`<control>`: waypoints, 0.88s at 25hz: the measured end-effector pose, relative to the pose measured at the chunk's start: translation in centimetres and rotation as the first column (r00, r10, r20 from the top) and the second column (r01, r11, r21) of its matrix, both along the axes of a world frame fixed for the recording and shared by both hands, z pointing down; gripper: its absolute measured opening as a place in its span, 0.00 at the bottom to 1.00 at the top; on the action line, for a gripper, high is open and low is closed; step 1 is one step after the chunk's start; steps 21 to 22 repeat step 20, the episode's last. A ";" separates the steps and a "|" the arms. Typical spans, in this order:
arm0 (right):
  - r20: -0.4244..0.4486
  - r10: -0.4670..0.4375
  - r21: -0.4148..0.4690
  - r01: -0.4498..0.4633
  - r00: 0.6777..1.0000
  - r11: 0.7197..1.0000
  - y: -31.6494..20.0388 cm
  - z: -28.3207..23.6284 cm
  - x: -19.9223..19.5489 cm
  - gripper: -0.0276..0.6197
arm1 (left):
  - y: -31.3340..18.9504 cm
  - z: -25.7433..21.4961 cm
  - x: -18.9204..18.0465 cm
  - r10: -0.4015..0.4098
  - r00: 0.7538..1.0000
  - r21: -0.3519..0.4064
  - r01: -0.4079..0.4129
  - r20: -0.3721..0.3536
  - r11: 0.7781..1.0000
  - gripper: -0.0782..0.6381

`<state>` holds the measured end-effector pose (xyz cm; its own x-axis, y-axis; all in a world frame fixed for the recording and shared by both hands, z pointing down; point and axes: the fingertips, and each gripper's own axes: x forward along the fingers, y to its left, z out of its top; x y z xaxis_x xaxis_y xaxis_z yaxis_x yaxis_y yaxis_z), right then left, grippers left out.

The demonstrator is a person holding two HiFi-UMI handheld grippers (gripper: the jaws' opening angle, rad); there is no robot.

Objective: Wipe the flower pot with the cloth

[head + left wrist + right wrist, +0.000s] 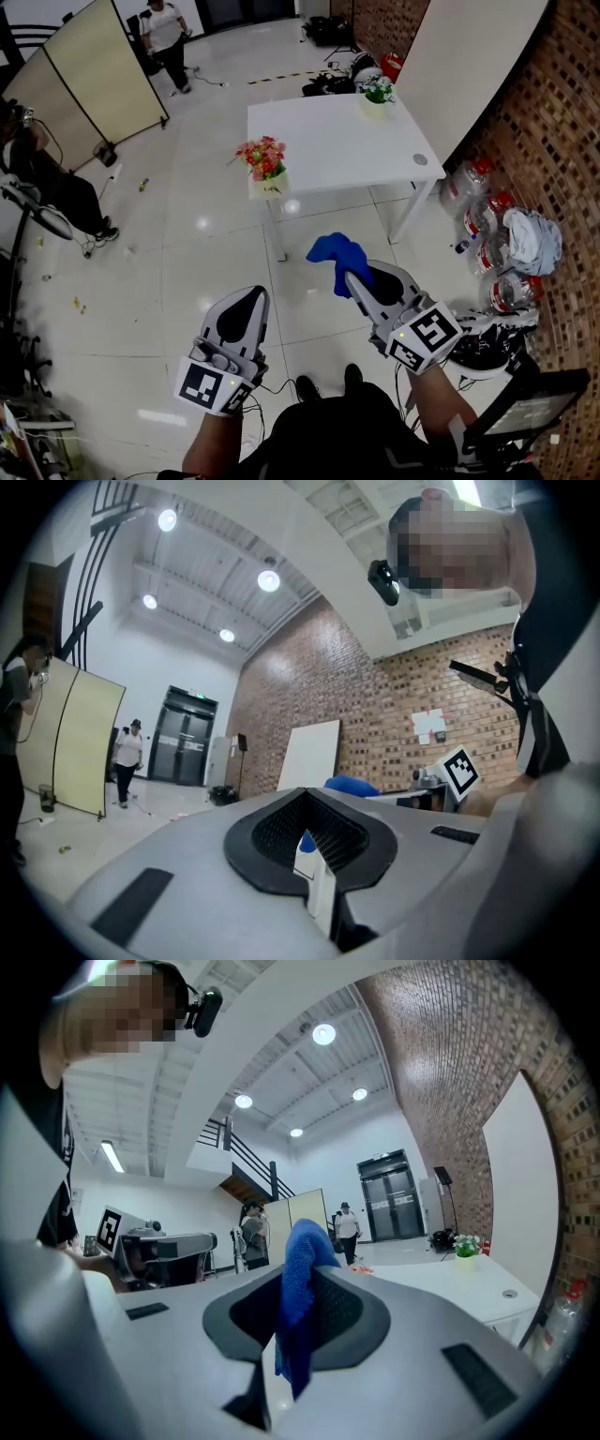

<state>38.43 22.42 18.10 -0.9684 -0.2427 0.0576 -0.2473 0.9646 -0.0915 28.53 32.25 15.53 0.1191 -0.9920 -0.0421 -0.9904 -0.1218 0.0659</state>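
A pale flower pot with red flowers [266,171] stands at the near left corner of the white table [328,141]. A second small pot with green and white flowers [378,97] sits at the table's far right and also shows as the small pot [465,1247] in the right gripper view. My right gripper [354,281] is well short of the table, above the floor, shut on a blue cloth [337,257]. The cloth [300,1283] hangs out between that gripper's [298,1309] jaws. My left gripper [251,298] is level with it on the left. This left gripper [307,844] is shut and holds nothing.
Bags of plastic bottles [495,246] lie along the brick wall at the right. A white board [469,56] leans on that wall behind the table. A folding screen [94,75] stands at the far left, with a person [167,37] walking beyond it and another person [47,178] at the left edge.
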 end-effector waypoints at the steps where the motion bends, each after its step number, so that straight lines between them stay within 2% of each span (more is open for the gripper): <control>1: 0.005 -0.003 0.004 0.003 1.000 1.000 0.1 -0.4 0.2 0.13 | 0.3 -0.4 0.2 -0.008 1.000 0.005 0.008 -0.002 1.000 0.11; 8: 0.014 -0.019 0.044 0.019 1.000 0.999 0.8 -2.2 1.4 0.13 | 2.1 -1.0 1.3 -0.040 0.999 0.016 0.040 0.008 0.999 0.11; 11: 0.019 -0.014 0.041 0.014 1.000 0.999 1.0 -2.2 2.0 0.13 | 2.8 -1.1 1.7 -0.036 0.999 0.027 0.035 0.040 0.999 0.11; 22: 0.031 -0.023 0.034 0.022 0.999 0.999 1.4 -2.5 3.6 0.13 | 3.6 -1.5 3.3 -0.042 0.997 -0.013 0.043 0.066 0.999 0.11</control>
